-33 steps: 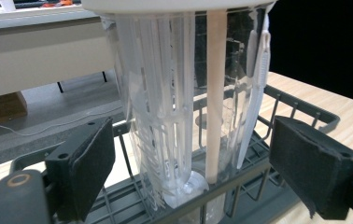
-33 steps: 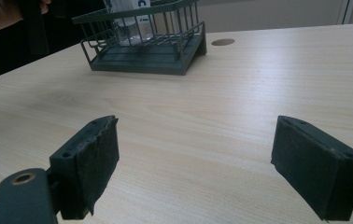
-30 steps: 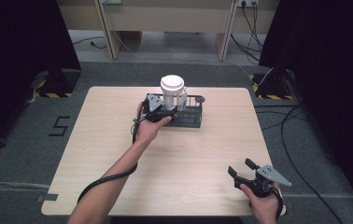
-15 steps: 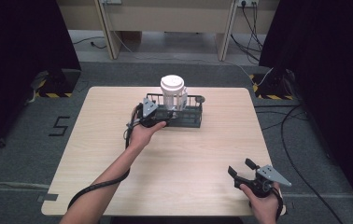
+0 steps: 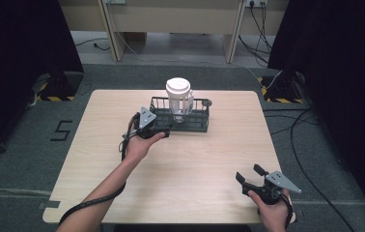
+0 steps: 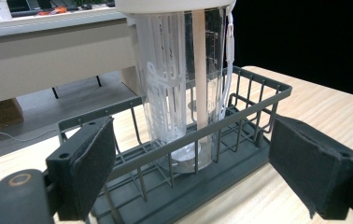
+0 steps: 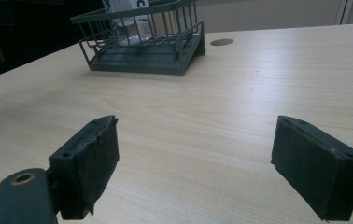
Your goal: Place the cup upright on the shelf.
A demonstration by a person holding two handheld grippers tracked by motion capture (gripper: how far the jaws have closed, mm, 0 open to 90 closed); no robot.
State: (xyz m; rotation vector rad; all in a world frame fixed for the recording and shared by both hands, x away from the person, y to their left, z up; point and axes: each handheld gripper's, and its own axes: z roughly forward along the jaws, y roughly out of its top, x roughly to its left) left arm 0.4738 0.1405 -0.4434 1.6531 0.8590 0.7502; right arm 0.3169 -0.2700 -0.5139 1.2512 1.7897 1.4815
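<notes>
A dark wire basket [image 5: 197,122] stands at the far middle of the table, and a clear plastic jug with a white lid [image 5: 178,96] rises upright inside it. My left gripper [image 5: 157,130] is at the basket's near left corner, open. In the left gripper view its two padded jaws stand wide apart on either side of the basket [image 6: 249,109] front wall, with the jug [image 6: 179,79] behind. My right gripper [image 5: 248,175] rests low near the table's front right corner, open, nothing between its jaws. The right gripper view shows the basket [image 7: 142,49] far off.
The light wood table [image 5: 195,159] has a small round hole [image 5: 207,102] near the basket's far right corner. A cable trails from the left gripper along the forearm. Desk legs, cables and yellow-black striped floor pieces lie beyond the table's far edge.
My left gripper has drawn back toward the near left, away from the basket's middle to its left corner. The right gripper has stayed in place.
</notes>
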